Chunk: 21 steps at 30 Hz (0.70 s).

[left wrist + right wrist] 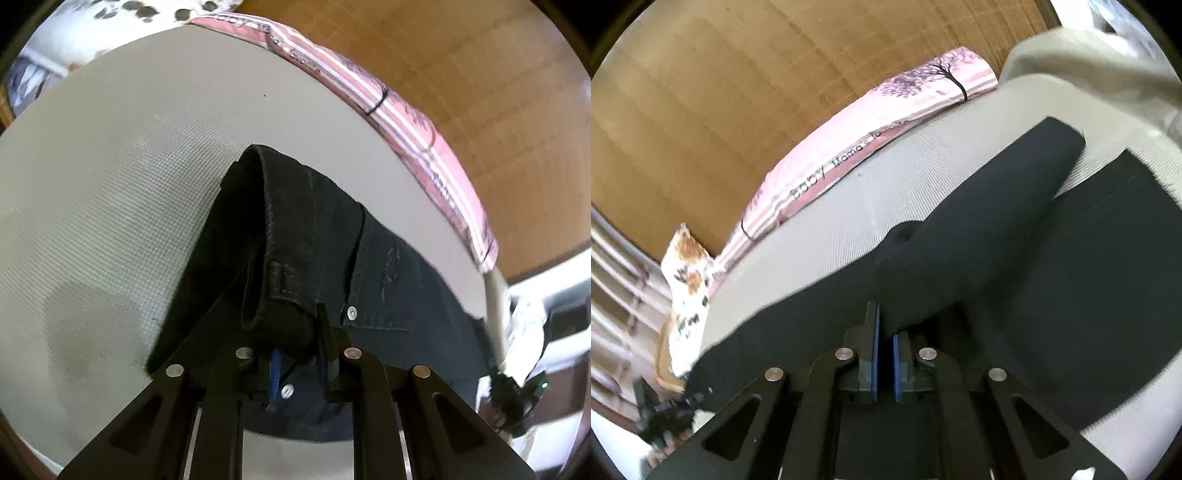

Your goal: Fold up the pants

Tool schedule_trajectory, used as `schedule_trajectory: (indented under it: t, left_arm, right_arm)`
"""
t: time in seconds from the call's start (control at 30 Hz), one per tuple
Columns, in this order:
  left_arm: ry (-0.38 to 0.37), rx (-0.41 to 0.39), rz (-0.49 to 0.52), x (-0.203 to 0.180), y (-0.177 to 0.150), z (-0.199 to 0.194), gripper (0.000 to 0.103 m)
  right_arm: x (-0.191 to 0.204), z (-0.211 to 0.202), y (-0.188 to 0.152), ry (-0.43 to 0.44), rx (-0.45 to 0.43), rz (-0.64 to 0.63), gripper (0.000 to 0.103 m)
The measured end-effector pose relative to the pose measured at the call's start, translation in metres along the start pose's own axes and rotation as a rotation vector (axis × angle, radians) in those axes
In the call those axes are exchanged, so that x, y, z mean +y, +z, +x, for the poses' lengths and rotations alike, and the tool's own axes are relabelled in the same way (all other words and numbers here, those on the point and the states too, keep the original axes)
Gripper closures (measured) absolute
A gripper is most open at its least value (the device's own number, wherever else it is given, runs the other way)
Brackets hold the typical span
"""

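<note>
— On the grey mattress [110,184], what's that dark heap?

— Black pants [314,240], partly doubled over. The waistband end is raised off the mattress, and the left gripper [299,354] is clamped on that band, beside a pocket rivet [352,313].

— And the other tongs?

— The right gripper [884,354] has its blue pads [875,354] pinched on a fold of the pants [979,240], one leg lifted and draped over the cloth lying flat on the mattress [868,221].

— Anything past the mattress?

— A pink striped pillow [406,122] along its far edge, against a wooden wall [461,55]. A beige blanket [1089,66] is bunched at the mattress's far right corner.
</note>
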<state>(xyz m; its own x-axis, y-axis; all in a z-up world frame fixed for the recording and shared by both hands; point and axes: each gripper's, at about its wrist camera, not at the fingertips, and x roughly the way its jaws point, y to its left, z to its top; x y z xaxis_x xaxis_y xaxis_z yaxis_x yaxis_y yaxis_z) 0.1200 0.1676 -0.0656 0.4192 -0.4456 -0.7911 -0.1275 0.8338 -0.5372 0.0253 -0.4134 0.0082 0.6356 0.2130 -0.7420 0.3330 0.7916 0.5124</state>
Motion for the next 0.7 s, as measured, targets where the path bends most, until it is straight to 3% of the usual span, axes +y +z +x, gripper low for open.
schedule_trajectory:
  t: [0.2,0.3,0.5,0.7]
  left_arm:
    - [0.077,0.086,0.119,-0.002,-0.011,0.007,0.087]
    - [0.126,0.153,0.151,-0.001,-0.024,0.018,0.087]
    - [0.164,0.158,0.213,-0.003,-0.032,0.022,0.086]
    - [0.185,0.148,0.209,-0.011,-0.031,0.021,0.084]
  right_arm:
    - [0.003,-0.024,-0.026,-0.075,0.010,-0.064,0.099]
    - [-0.011,-0.021,-0.038,-0.109,0.056,-0.027,0.099]
    - [-0.021,-0.013,-0.050,-0.163,0.106,-0.012,0.099]
    - [-0.036,0.009,-0.064,-0.220,0.194,0.018,0.099]
